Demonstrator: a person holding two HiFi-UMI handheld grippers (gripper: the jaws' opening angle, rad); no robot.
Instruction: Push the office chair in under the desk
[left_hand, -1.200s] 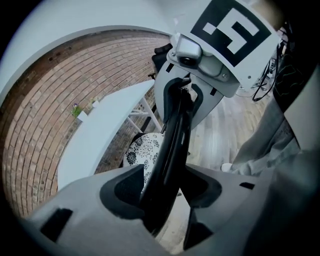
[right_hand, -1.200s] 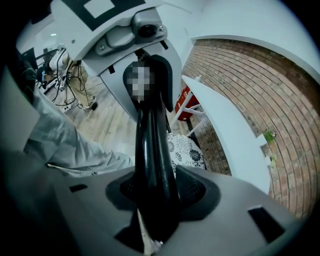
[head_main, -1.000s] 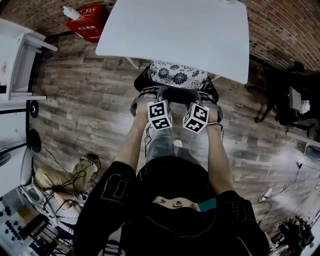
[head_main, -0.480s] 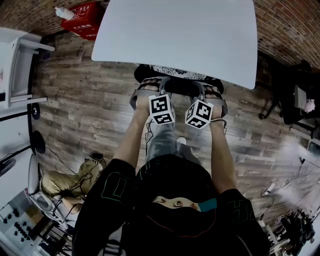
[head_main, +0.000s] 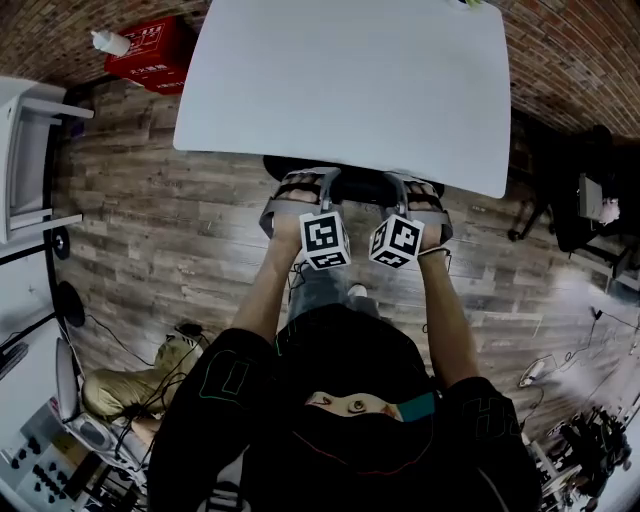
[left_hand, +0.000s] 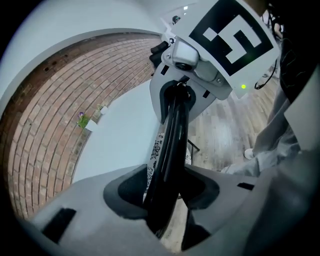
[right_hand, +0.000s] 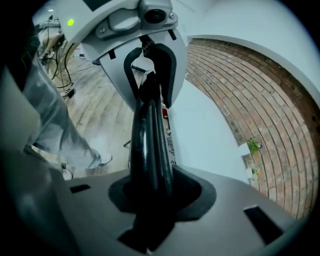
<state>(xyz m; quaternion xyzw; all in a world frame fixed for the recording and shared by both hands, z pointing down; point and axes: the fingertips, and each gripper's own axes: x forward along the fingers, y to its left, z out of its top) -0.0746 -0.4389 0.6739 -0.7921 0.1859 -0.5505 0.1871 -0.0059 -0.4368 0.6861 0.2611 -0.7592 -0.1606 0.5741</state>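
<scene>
Left tongs (left_hand: 165, 192) and right tongs (right_hand: 152, 192) — just closing — clench the chair back (head_main: 360, 186) at the desk (head_main: 350, 80) edge; red box (head_main: 150, 45) aside.

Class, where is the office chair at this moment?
In the head view, the chair is at centre, almost wholly tucked under the white desk; only its black back shows at the desk's near edge.
</scene>
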